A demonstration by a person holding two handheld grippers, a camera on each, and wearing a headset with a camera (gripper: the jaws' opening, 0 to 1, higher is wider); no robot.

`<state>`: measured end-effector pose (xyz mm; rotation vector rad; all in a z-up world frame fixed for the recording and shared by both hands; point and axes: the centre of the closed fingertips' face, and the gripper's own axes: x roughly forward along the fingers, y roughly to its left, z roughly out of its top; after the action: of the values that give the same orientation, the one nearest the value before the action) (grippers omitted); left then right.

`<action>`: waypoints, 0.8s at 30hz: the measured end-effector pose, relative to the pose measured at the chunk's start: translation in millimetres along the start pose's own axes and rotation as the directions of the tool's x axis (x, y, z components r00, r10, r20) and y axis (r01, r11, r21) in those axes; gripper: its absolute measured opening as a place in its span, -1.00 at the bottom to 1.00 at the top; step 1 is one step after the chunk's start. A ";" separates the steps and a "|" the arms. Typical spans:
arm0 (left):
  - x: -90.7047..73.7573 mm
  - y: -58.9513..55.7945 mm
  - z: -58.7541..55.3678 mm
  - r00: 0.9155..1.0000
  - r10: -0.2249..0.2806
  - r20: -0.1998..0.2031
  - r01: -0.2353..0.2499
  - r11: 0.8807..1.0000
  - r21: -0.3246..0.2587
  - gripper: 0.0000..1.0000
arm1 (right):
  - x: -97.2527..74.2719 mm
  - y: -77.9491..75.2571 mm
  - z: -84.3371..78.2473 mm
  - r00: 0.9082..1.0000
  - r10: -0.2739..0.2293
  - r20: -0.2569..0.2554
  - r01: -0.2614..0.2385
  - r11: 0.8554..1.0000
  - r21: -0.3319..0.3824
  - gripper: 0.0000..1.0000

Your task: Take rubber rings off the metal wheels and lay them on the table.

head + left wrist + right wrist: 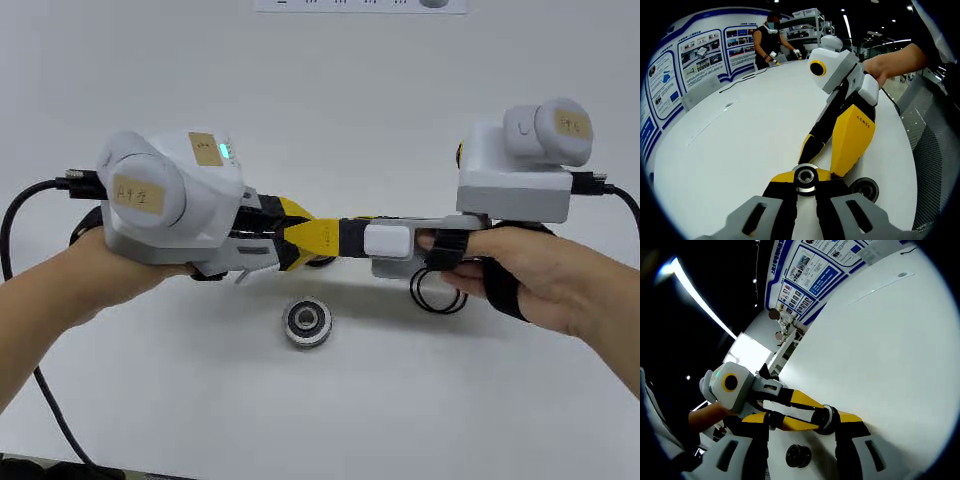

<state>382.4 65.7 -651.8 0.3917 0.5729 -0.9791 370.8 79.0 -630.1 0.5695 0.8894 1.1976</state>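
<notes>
Lying loose: two rings (pixel 414 290), one wheel (pixel 308 322) (another (pixel 806 177) clamped).

The right gripper (pixel 805 432) has its jaws spread wide. Between them reaches the left gripper (pixel 817 416), its yellow jaws closed on a wheel (pixel 829 420) (close against one jaw of the right gripper). A second wheel (pixel 798 456) lies apart on the white table (pixel 880 340). Posters (pixel 812 272) line the far wall.

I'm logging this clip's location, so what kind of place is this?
Probably a lab or demonstration hall: blue-bordered display boards run along one side, a long white table stretches through it, and shelves stand behind another person at work.
</notes>
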 end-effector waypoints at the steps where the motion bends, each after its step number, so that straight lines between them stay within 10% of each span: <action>1: 0.0 0.0 -0.1 1.000 0.000 -0.001 0.000 1.000 0.000 -0.76 | -2.0 -0.3 -1.9 1.000 0.002 -0.009 -0.002 1.000 -0.005 0.07; 24: -0.5 -0.3 -0.4 1.000 -0.001 -0.001 0.001 1.000 0.000 -0.76 | -14.5 0.6 -9.9 0.999 0.039 0.022 -0.040 0.998 0.048 -0.15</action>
<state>381.8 66.1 -651.8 0.3923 0.5736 -0.9802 360.7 64.7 -631.0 0.6399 0.8947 1.2060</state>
